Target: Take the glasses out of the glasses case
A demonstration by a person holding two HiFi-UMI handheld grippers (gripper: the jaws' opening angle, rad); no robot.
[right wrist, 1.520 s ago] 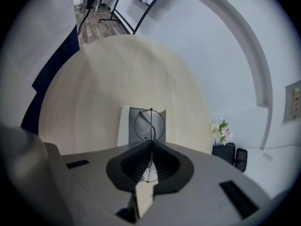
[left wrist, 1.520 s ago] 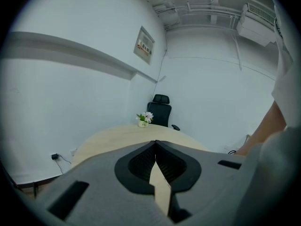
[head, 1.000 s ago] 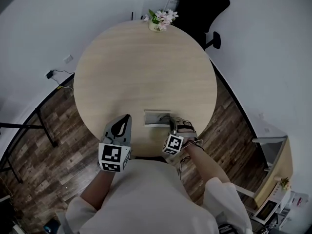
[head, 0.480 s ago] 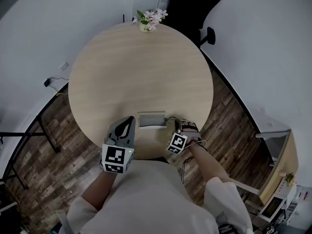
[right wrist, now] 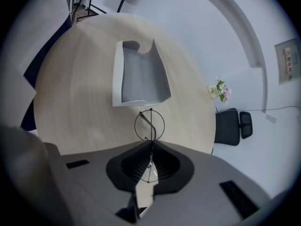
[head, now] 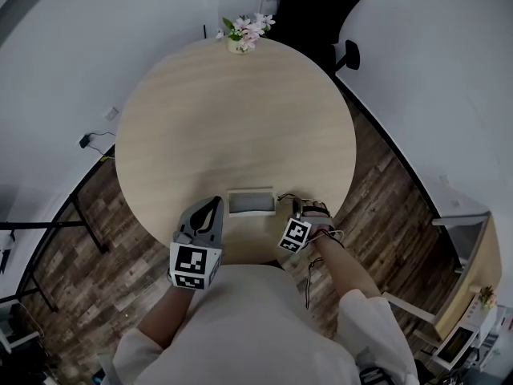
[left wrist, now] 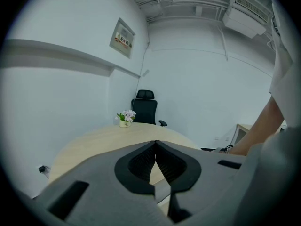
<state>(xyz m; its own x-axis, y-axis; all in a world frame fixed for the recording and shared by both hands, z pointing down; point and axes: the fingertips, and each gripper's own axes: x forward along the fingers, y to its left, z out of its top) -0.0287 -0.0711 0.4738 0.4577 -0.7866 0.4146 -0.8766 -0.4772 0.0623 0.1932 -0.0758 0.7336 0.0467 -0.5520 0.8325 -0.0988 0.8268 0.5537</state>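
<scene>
The grey glasses case lies open on the round wooden table near its front edge; in the right gripper view the case shows nothing inside. My right gripper is just right of the case, pointing steeply down. It is shut on thin wire-framed glasses, with one round lens sticking out past the tips above the tabletop. My left gripper sits close to the case's left side, its jaws meeting with nothing between them.
A small pot of flowers stands at the table's far edge, with a black office chair behind it. The person's torso fills the bottom of the head view. Wooden floor surrounds the table, and a cable runs off to the left.
My right gripper has drawn the glasses to the right, away from the case, and a little lower. The left gripper has moved closer to the case's left side.
</scene>
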